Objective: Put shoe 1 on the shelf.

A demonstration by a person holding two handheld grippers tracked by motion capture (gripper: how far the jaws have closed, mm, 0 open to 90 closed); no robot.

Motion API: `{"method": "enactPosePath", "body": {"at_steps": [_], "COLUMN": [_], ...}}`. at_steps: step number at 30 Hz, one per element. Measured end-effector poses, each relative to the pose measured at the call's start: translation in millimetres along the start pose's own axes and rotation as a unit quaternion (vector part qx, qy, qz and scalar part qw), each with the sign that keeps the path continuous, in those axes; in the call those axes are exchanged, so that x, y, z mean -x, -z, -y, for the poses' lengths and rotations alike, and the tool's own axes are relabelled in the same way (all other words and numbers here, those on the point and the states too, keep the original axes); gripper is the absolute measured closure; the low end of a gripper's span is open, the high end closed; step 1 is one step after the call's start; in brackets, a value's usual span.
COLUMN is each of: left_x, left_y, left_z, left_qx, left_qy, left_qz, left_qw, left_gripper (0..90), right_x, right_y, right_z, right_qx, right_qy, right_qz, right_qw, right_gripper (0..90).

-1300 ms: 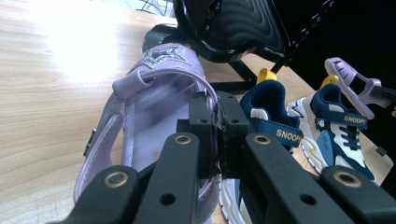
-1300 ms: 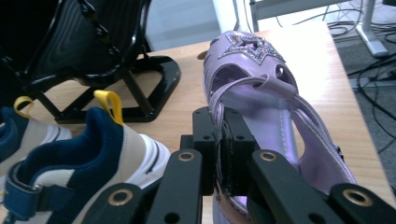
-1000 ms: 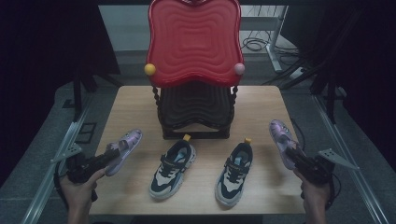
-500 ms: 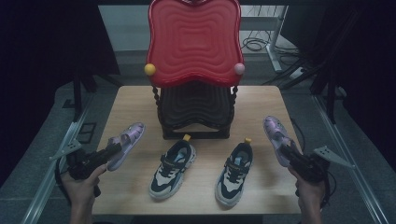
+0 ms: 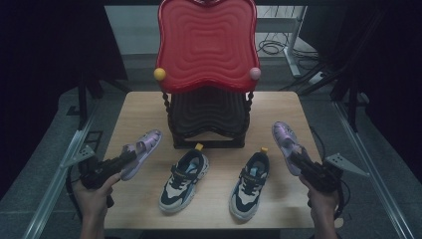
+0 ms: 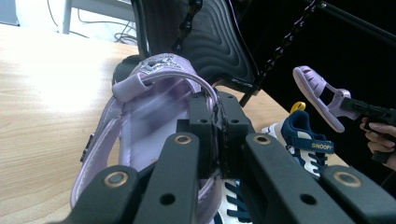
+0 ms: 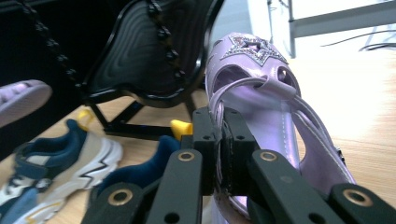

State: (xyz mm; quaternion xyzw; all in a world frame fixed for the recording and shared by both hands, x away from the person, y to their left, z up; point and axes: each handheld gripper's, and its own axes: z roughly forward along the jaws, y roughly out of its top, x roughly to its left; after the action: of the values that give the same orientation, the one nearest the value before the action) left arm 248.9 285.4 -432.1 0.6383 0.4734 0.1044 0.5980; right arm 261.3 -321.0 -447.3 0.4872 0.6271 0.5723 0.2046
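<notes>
Standing at the back of the table (image 5: 134,107) is a big red and black rack (image 5: 206,74). Sitting in front of it, side by side on the wood, are two blue and white sneakers: the left sneaker (image 5: 184,180) and the right sneaker (image 5: 250,182). Someone is holding up a purple sandal on each side. The left gripper (image 5: 130,155) is pinching the left sandal (image 5: 142,152) by its back strap, toe pointing to the rack. The right gripper (image 5: 295,158) is pinching the right sandal (image 5: 284,142) the same way, just above the table's right side.
</notes>
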Motion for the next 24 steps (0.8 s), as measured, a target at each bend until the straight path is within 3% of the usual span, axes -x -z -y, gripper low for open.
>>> {"method": "enactPosePath", "body": {"at_steps": [7, 11, 19, 24], "left_x": [6.5, 9.0, 16.9, 22.7], "left_y": [-7.7, -9.5, -16.9, -25.5], "left_z": [-4.4, -5.3, -9.2, -14.1], "left_qx": [0.005, 0.008, 0.008, 0.009], "left_qy": [-0.004, -0.005, -0.012, -0.019], "left_qz": [0.022, 0.021, 0.033, 0.045], "left_qw": [0.9998, 0.9997, 0.9993, 0.9988], "left_gripper": [86.8, 86.9, 86.9, 86.9], "right_x": [-9.8, -15.9, -27.6, -34.8], "right_y": [-1.1, -2.0, -9.7, -14.3], "right_z": [-5.5, -8.2, -11.7, -13.7], "right_qx": [0.008, 0.013, 0.009, 0.008], "right_qy": [-0.003, -0.004, 0.006, 0.001], "right_qz": [-0.028, -0.044, -0.065, -0.076], "right_qw": [0.9996, 0.9989, 0.9978, 0.9971], "right_gripper": [85.9, 85.9, 85.9, 85.8]}}
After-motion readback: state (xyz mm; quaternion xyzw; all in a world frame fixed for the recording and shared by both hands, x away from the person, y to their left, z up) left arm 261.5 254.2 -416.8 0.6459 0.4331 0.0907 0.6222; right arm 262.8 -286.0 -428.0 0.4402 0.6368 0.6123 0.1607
